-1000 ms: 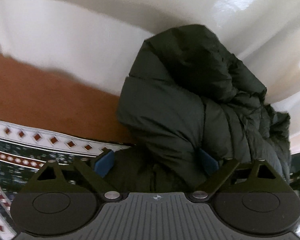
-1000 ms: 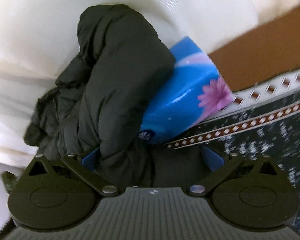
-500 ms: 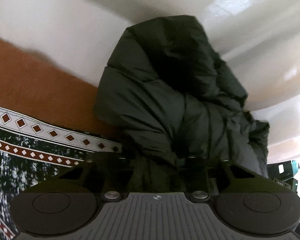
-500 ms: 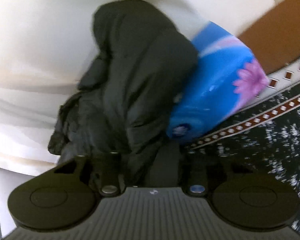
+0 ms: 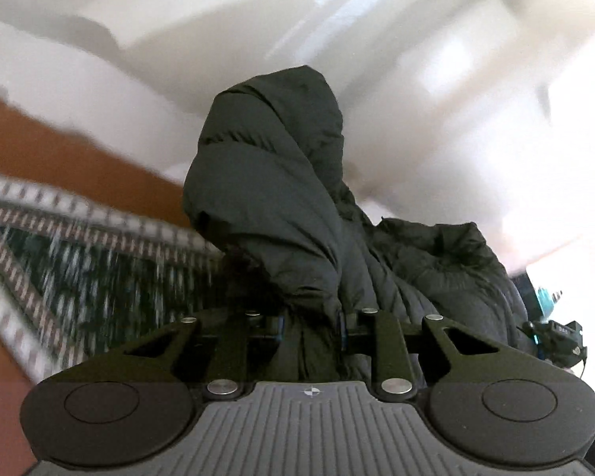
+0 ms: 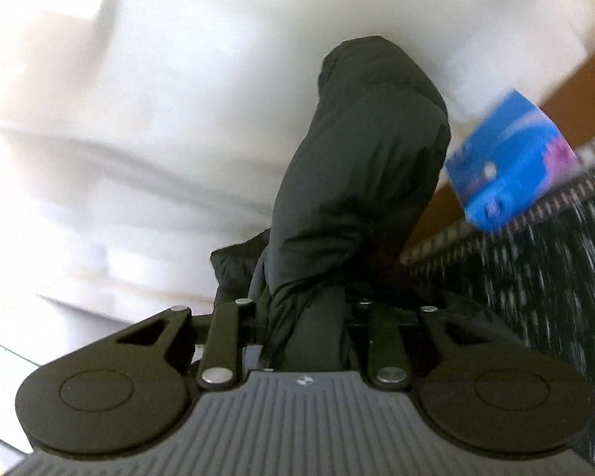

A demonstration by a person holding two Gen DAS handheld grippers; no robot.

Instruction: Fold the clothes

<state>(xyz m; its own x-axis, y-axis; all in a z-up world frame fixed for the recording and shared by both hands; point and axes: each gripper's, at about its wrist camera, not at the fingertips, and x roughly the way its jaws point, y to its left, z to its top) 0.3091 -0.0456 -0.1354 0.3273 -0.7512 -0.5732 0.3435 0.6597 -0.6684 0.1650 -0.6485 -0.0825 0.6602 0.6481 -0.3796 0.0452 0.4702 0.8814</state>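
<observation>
Left tool [image 5: 311, 323] clamped on a bunched fold of the dark puffer jacket [image 5: 269, 182]; right tool [image 6: 303, 317] clamped likewise on another part of the jacket [image 6: 361, 150]. Jaws of both just closed down, fabric pinched between them. Jacket raised off the patterned rug [image 5: 79, 254], hanging bunched and crumpled in front of the white wall; on the right wrist view, blue floral packet [image 6: 507, 162] just beside the jacket, at the rug's border. No neat fold visible anywhere. Judged early stage: garment gathered and lifted only. Left to do: spread flat, sleeves in, fold over, set down.
</observation>
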